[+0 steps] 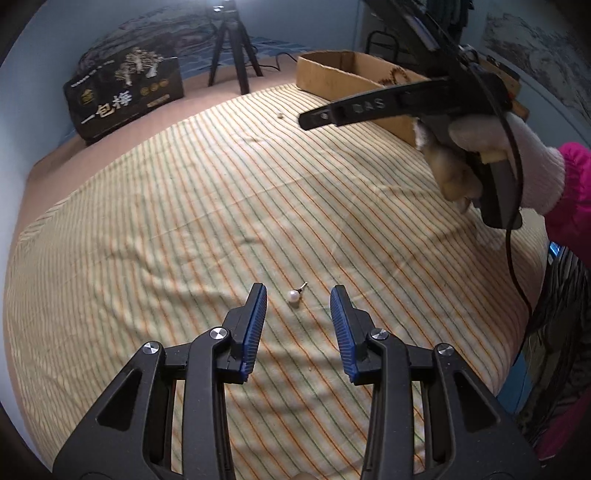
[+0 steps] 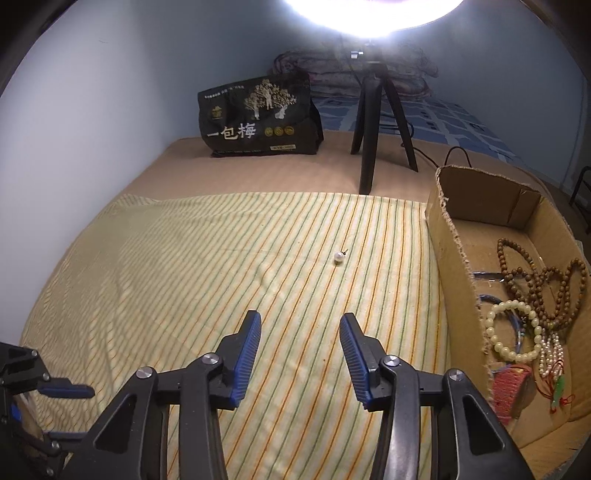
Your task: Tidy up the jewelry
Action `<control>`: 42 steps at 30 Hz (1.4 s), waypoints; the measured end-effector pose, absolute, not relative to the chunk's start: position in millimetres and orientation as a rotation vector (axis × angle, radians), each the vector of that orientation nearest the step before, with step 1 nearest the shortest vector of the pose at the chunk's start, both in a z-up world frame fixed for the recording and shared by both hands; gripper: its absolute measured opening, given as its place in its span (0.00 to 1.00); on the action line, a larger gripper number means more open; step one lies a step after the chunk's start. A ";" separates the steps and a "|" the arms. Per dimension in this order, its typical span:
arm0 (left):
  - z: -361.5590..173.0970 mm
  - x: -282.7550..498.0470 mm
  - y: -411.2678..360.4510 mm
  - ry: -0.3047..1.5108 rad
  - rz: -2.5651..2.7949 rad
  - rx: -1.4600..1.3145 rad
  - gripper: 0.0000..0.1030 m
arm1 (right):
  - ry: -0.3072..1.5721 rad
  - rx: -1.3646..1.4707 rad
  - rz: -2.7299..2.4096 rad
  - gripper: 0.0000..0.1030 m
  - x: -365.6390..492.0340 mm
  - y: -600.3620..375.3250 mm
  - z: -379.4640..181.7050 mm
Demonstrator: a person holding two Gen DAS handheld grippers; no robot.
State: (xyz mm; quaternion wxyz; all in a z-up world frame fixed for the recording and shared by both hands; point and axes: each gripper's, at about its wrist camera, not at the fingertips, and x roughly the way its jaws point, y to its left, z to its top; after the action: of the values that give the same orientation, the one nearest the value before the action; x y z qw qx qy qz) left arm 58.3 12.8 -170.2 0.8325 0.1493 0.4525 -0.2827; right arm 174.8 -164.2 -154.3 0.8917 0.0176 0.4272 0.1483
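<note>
Striped cloth (image 1: 184,206) on bed, cardboard box (image 2: 454,266) at its right edge already holding bead bracelets (image 2: 532,273). Two pearl earrings left out: near pearl earring (image 1: 293,296) lies between spread left gripper (image 1: 298,295) fingers; far pearl earring (image 2: 338,257) ahead of spread, empty right gripper (image 2: 300,325).

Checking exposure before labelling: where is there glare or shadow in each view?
Right wrist view: a lamp blows out the top edge, hazing the tripod. Left wrist view: no glare; soft tong shadows cross the striped cloth near the pearl earring.

Left gripper (image 1: 298,295) jaws apart, right gripper (image 2: 300,321) likewise
</note>
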 end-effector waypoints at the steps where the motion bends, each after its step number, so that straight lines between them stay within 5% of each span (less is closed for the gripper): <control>1: -173.5 59.3 11.3 0.964 -0.602 0.325 0.32 | 0.888 0.034 0.306 0.43 176.1 -163.2 -155.4; 9: -191.6 72.3 8.4 0.993 -0.602 0.353 0.23 | 0.900 0.039 0.282 0.42 188.6 -161.2 -163.9; 14: -196.2 78.5 10.5 0.987 -0.590 0.349 0.07 | 0.910 0.050 0.263 0.41 197.7 -163.4 -168.4; 32: -195.9 106.1 27.7 0.998 -0.533 0.230 0.06 | 0.930 0.058 0.196 0.27 241.8 -162.2 -184.3; 42: -194.1 116.9 34.7 1.002 -0.508 0.193 0.06 | 0.934 -0.001 0.215 0.06 253.9 -155.0 -188.6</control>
State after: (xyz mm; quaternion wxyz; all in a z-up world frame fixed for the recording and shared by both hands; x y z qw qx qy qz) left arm 116.9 34.7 -194.1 0.8420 0.0915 0.4741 -0.2406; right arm 253.9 -155.0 -188.6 0.8873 -0.0007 0.4494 0.1033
